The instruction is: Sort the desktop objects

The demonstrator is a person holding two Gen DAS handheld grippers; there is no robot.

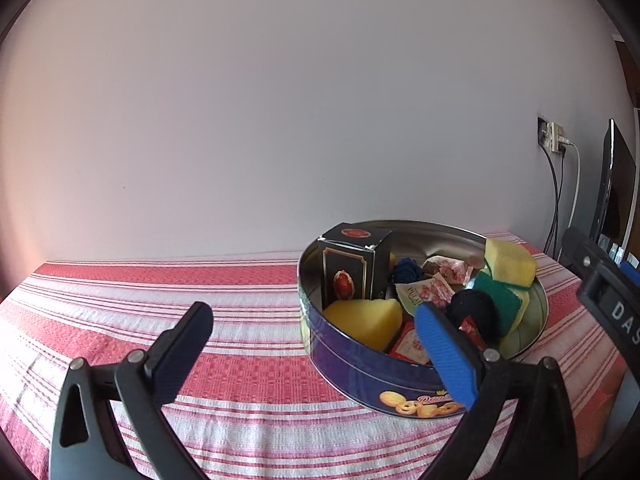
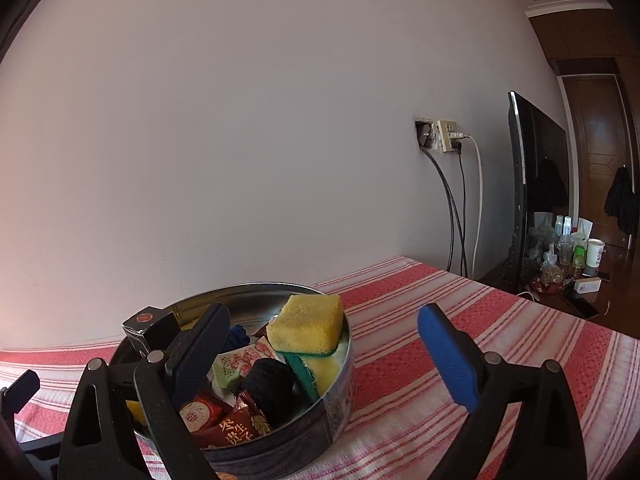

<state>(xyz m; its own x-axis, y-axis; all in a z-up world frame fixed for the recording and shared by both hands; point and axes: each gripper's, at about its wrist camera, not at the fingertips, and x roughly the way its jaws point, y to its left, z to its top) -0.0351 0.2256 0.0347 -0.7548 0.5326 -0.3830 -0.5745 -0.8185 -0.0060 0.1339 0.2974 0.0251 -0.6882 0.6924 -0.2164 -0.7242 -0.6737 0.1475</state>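
A round blue cookie tin (image 1: 400, 392) stands on the striped cloth, filled with a black box (image 1: 348, 268), yellow sponges (image 1: 510, 264), a black yarn ball (image 1: 476, 312), blue yarn (image 1: 406, 272) and candy packets (image 1: 432, 292). My left gripper (image 1: 312, 312) is open at the tin's near left side, its blue finger over the rim, holding nothing. In the right wrist view the tin (image 2: 336, 404) sits low left. My right gripper (image 2: 324, 314) is wide open and empty, its black finger over the tin's contents and its blue finger outside over the cloth. A yellow-green sponge (image 2: 308, 324) leans on the far rim.
The red and white striped tablecloth (image 2: 500, 320) runs to the wall. A wall socket with hanging cables (image 2: 448, 136) is at the right. Beyond the table edge stand a dark screen (image 2: 536, 184) and bottles and a cup (image 2: 572, 248) on a wooden surface.
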